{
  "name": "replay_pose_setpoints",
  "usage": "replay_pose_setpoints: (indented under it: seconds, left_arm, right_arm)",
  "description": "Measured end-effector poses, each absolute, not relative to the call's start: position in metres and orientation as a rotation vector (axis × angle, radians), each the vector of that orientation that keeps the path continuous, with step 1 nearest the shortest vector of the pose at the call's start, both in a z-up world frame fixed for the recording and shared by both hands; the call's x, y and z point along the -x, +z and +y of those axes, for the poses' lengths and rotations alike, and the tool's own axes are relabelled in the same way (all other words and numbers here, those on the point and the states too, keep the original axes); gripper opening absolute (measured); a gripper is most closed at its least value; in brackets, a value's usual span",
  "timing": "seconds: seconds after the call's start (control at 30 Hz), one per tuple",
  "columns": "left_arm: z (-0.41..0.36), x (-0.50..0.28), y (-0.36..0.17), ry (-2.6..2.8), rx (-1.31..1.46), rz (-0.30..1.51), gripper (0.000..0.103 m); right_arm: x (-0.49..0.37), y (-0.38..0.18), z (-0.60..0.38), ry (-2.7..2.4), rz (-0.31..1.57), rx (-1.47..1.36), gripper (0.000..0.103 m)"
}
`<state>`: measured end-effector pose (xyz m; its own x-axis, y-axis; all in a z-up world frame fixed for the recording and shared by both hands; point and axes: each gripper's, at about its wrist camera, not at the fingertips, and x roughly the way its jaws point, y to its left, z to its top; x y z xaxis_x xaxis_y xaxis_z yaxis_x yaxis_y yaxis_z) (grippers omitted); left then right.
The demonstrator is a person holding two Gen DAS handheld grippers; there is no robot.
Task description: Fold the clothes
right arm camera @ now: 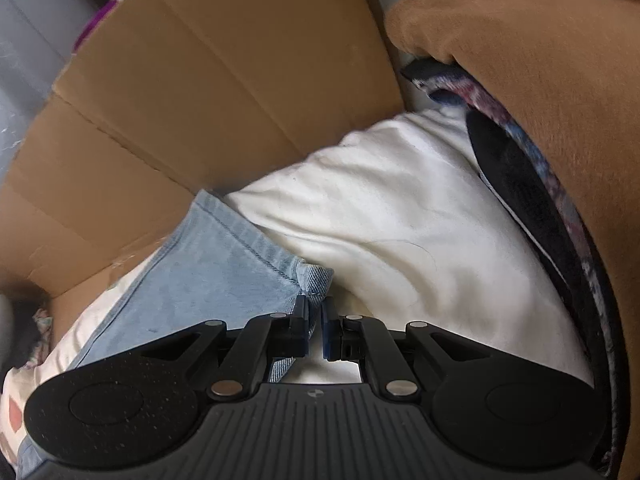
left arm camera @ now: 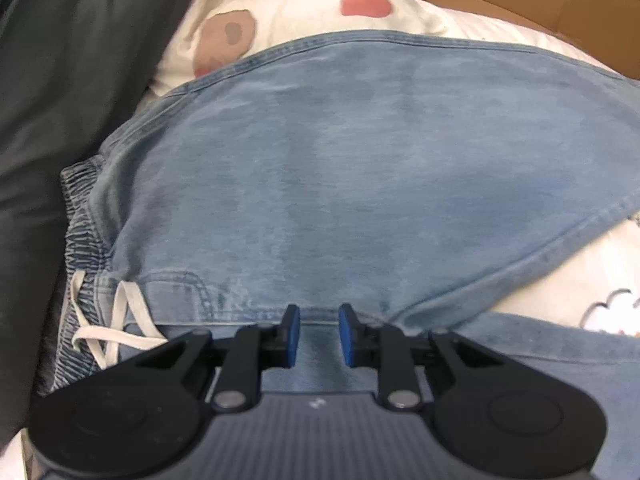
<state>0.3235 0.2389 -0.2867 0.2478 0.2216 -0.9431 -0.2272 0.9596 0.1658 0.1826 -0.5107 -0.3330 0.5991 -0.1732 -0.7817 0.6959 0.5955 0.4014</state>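
Note:
Light blue jeans (left arm camera: 340, 176) lie folded over on a white sheet, with an elastic waistband (left arm camera: 80, 220) and a white drawstring (left arm camera: 120, 320) at the left. My left gripper (left arm camera: 319, 334) is open just above the denim near the waist, holding nothing. In the right wrist view, my right gripper (right arm camera: 315, 330) is shut on the hem corner of a jeans leg (right arm camera: 224, 276), which runs off to the lower left.
A white sheet with pink and brown prints (left arm camera: 304, 12) lies under the jeans. A cardboard box (right arm camera: 208, 92) stands behind. A dark leather cushion (left arm camera: 60, 100) is at the left. A brown garment (right arm camera: 552, 80) over dark patterned cloth (right arm camera: 532, 184) lies at the right.

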Motion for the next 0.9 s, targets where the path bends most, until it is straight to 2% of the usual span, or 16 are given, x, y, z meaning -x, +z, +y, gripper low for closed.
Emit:
replay_pose_setpoints:
  seconds: [0.27,0.57,0.9]
  left_arm:
    - [0.25,-0.302,-0.321,0.37,-0.032,1.259,0.024]
    - [0.296,-0.283,-0.29,0.484,0.099,1.097,0.024]
    - [0.346,-0.334,-0.285,0.603,0.141,1.01,0.024]
  right_arm:
    - [-0.177,-0.328,-0.504,-0.546,0.822,-0.743,0.008]
    - [-0.159,-0.294,-0.472,-0.348,0.806,-0.616,0.01]
    - [-0.179,-0.293,-0.391,-0.109,0.884,-0.419,0.01]
